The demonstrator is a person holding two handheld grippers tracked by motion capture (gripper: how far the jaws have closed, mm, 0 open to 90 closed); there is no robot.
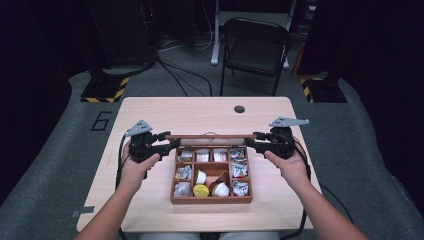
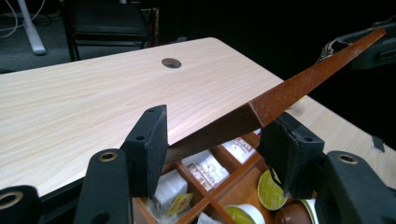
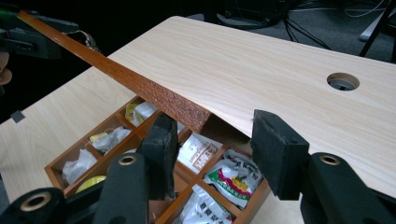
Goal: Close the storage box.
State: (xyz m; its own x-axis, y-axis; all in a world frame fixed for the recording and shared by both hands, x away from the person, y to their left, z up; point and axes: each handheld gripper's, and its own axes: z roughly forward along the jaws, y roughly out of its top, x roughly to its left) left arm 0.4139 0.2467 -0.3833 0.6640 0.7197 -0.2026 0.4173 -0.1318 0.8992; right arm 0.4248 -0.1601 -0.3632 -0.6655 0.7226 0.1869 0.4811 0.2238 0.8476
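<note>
Holding: my two tools flank a raised wooden lid, one at each of its ends.
Left tool [image 2: 212, 144]: jaws spread, the lid's end [image 2: 280, 95] sits between them; I cannot tell whether either pad touches it.
Right tool [image 3: 212, 149]: jaws spread too, the lid's other end lies between them, nearer the left pad; contact not clear.
Under the tools: an open wooden box [image 1: 211, 199] with small compartments, just below both sets of jaws.
Box contents: paper sachets [image 3: 198, 150] and crinkled packets [image 3: 231, 179] in the outer cells, capsule cups [image 1: 201, 190] with yellow and white tops in the near middle cell.
Lid: a thin brown board held tilted above the box's far edge, running from one tool to the other.
Beyond the tools: pale bench [image 1: 200, 112] with a round hole [image 1: 239, 109], then a dark folding chair [image 1: 255, 47] on the floor.
</note>
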